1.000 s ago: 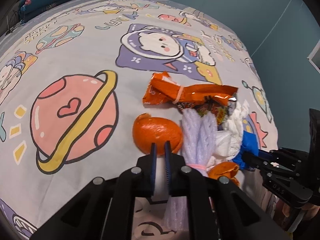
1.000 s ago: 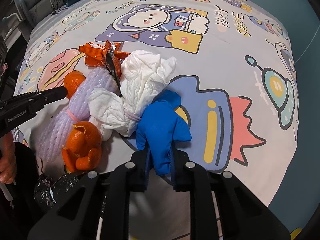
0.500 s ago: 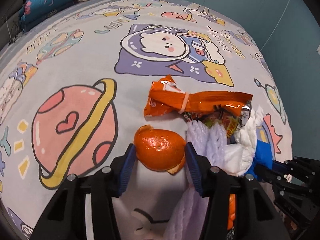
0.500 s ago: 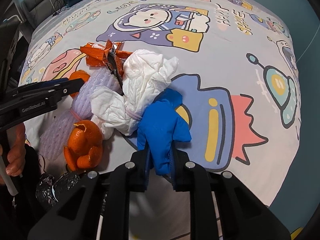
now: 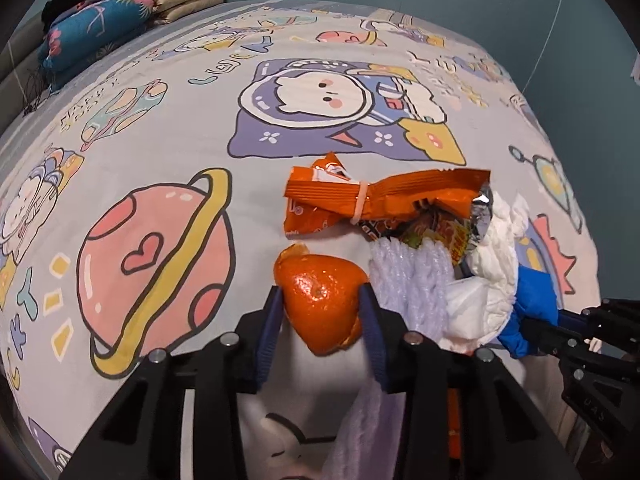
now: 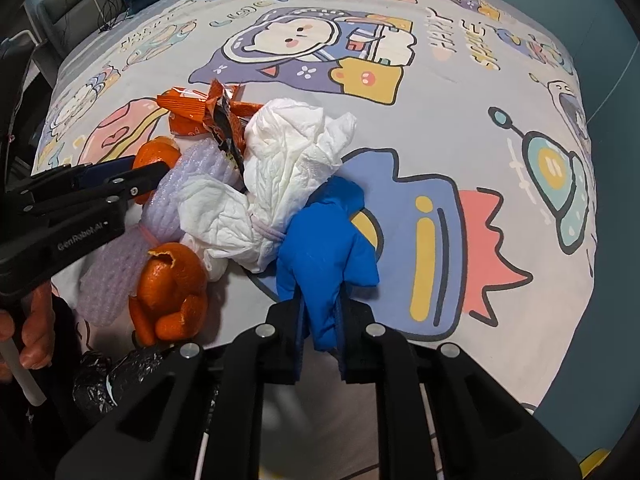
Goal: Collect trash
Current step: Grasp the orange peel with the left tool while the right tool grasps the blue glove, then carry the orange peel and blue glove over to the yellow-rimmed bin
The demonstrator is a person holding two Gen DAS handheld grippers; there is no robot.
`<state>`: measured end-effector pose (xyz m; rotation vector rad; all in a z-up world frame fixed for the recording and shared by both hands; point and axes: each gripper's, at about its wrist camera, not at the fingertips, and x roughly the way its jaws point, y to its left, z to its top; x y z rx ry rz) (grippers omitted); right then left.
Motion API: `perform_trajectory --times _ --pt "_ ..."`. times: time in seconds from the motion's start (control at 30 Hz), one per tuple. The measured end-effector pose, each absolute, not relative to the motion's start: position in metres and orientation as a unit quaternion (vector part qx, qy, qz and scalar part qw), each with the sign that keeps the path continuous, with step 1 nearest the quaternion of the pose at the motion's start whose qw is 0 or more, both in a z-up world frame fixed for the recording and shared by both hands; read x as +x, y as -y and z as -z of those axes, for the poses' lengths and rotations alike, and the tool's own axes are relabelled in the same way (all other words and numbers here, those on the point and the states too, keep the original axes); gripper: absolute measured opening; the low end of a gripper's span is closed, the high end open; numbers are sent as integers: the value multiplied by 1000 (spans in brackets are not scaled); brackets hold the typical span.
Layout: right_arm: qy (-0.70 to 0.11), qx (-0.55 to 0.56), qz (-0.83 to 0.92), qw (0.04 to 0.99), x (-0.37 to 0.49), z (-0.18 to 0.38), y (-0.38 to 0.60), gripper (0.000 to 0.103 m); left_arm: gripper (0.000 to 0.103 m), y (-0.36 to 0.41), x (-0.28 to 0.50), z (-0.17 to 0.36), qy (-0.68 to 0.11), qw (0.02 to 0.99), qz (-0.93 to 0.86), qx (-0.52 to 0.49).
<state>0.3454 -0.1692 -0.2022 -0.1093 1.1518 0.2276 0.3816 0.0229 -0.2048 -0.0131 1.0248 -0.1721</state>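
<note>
A pile of trash lies on the cartoon bedsheet point(image 5: 168, 128). My left gripper point(image 5: 322, 300) has a piece of orange peel point(image 5: 316, 280) between its blue pads, and its jaws are closing on it, both pads touching. My right gripper point(image 6: 320, 308) is closing tighter on a blue glove point(image 6: 324, 248). Beside these lie an orange snack wrapper point(image 5: 360, 200), a purple foam net point(image 5: 408, 280), crumpled white tissue point(image 6: 288, 168) and a second orange peel point(image 6: 172, 288). The left gripper point(image 6: 148, 170) also shows in the right wrist view.
A black plastic bag point(image 6: 104, 376) hangs below the bed's near edge, by a person's hand point(image 6: 36, 320). Folded pillows point(image 5: 100, 28) lie at the far left corner. A teal wall runs behind and to the right of the bed.
The left gripper went from shut behind the peel to open around it, then narrowed onto it. The right gripper has kept its hold on the blue glove in place.
</note>
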Motion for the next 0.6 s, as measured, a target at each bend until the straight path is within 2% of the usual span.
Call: perform_trajectory --times 0.6 --pt "-485 2 -135 864 283 124 187 9 36 -86 315 140 -430 895 93 -72"
